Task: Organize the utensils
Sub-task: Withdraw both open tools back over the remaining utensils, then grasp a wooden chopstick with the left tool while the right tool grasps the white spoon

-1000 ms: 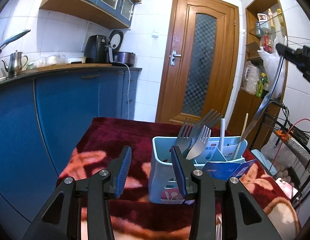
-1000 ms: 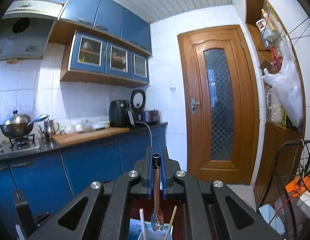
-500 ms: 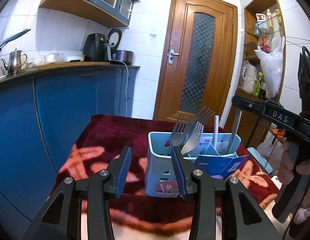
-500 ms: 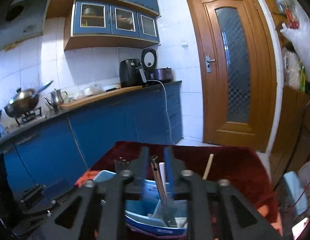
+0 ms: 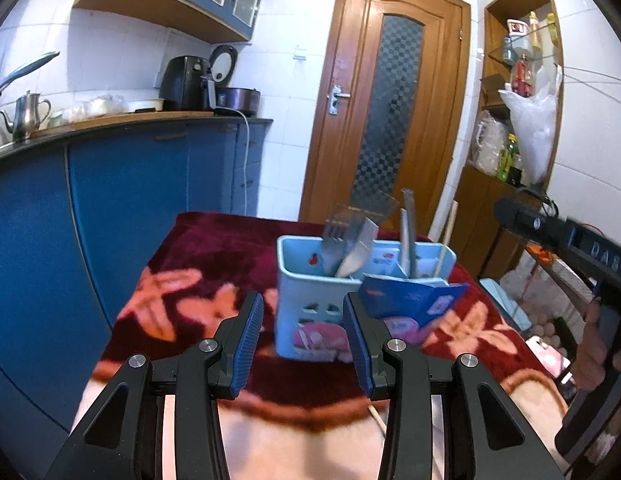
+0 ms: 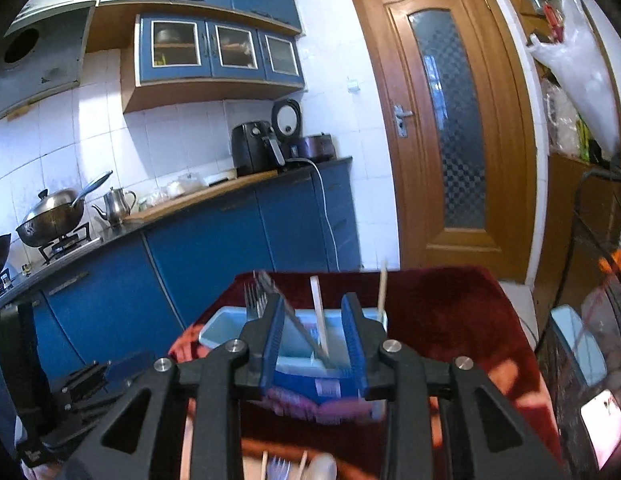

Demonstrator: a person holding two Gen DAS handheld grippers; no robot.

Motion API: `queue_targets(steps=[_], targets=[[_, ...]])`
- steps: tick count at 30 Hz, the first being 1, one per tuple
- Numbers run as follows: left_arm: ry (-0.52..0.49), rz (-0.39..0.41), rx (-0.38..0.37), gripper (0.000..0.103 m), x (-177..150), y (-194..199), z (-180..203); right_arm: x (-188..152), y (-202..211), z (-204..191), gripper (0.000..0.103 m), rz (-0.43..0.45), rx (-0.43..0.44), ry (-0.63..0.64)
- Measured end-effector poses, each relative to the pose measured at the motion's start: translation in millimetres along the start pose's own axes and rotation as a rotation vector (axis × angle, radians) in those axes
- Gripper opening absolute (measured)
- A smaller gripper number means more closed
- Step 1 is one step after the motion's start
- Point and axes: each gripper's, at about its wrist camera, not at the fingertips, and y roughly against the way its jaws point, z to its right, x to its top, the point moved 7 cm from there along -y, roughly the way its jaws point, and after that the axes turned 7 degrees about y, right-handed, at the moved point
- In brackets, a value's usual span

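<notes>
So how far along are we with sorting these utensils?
Done: forks and a chopstick stand in the blue caddy. In hand: nothing; the right gripper's jaws have just been opening, a metal handle loose between them, left gripper empty. Left: a loose fork and stray chopsticks on the table.

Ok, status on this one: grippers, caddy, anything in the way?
Left gripper open, empty. Right gripper jaws just opened, nothing pinched. Blue caddy upright, forks inside. Blue packet leans against caddy front.
</notes>
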Motion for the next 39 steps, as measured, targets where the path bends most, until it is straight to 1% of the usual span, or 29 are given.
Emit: queue_targets(steps=[3,9,16,20,25,28,31,34,36,38,39], targets=[[-0.013,-0.023,-0.010,0.043,-7.9,7.3,8.6,-16.3,8.2,2.1,0.033,-0.041,-0.003,-0.021],[-0.019,-0.095,-0.040,0.043,-34.9,19.2,23.8,-55.7,24.5,7.9,0.033,-0.136,-0.015,-0.057],[-0.025,-0.190,-0.039,0.043,-69.1,14.9,37.9,-100.3,38.0,13.1,0.034,-0.228,-0.027,-0.058],[-0.020,-0.235,-0.022,0.043,-83.4,8.0,41.8,-121.7,44.9,19.1,0.039,-0.257,-0.036,-0.052],[-0.022,-0.298,0.005,0.043,-100.1,-6.6,47.4,-141.4,48.2,31.0,0.039,-0.276,-0.047,-0.057],[-0.021,-0.334,0.010,0.043,-108.5,-15.8,50.9,-151.4,48.4,37.6,0.040,-0.282,-0.044,-0.071],[-0.023,-0.363,0.041,0.043,-116.0,-26.0,52.6,-157.7,48.5,42.5,0.042,-0.285,-0.042,-0.080],[-0.018,-0.393,0.049,0.042,-121.3,-34.9,54.1,-164.6,47.8,46.9,0.043,-0.287,-0.046,-0.078],[-0.014,-0.402,0.059,0.040,-122.3,-38.3,53.5,-168.5,47.0,48.9,0.043,-0.290,-0.045,-0.082],[0.007,-0.418,0.064,0.030,-124.6,-42.0,51.3,-172.3,45.8,50.9,0.043,-0.294,-0.035,-0.094],[0.030,-0.430,0.068,0.027,-126.1,-43.8,48.8,-174.1,45.4,51.8,0.043,-0.297,-0.032,-0.100]])
